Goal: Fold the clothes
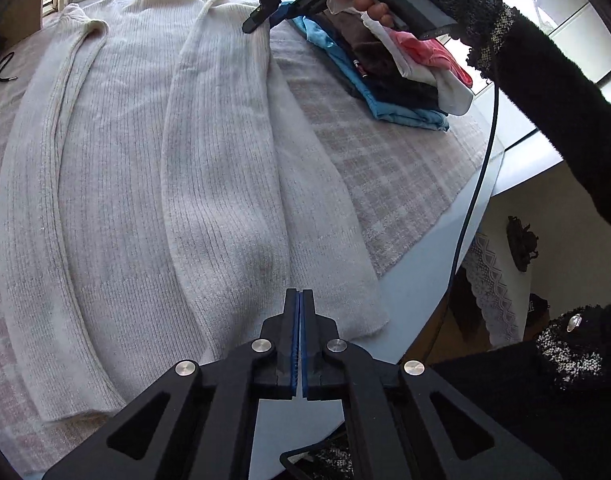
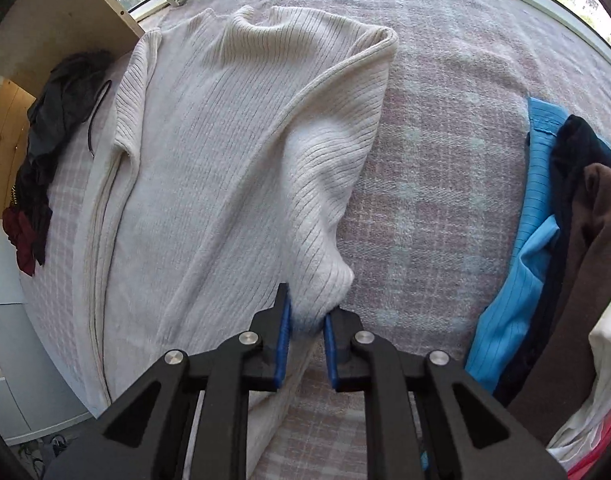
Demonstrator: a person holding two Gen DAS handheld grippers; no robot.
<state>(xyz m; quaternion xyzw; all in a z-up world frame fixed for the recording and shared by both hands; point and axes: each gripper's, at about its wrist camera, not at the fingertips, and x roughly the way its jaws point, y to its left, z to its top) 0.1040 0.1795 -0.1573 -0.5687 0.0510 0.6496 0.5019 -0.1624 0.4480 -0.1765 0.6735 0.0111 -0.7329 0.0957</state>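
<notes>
My right gripper (image 2: 307, 322) has pinched a fold of the cream sweater (image 2: 225, 160), which lies flat on the checked blanket (image 2: 445, 180). My left gripper (image 1: 300, 300) is closed on nothing, its 2 blue pads together over the sweater's hem. Folded clothes (image 2: 545, 248) are stacked to the right.

Both wrist views look steeply down, close; the 2 share the cream ribbed knit sweater (image 1: 137, 168) (image 2: 225, 152) mid-frame.

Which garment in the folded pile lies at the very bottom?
The bright blue garment; the navy and brown ones lie on it.
</notes>
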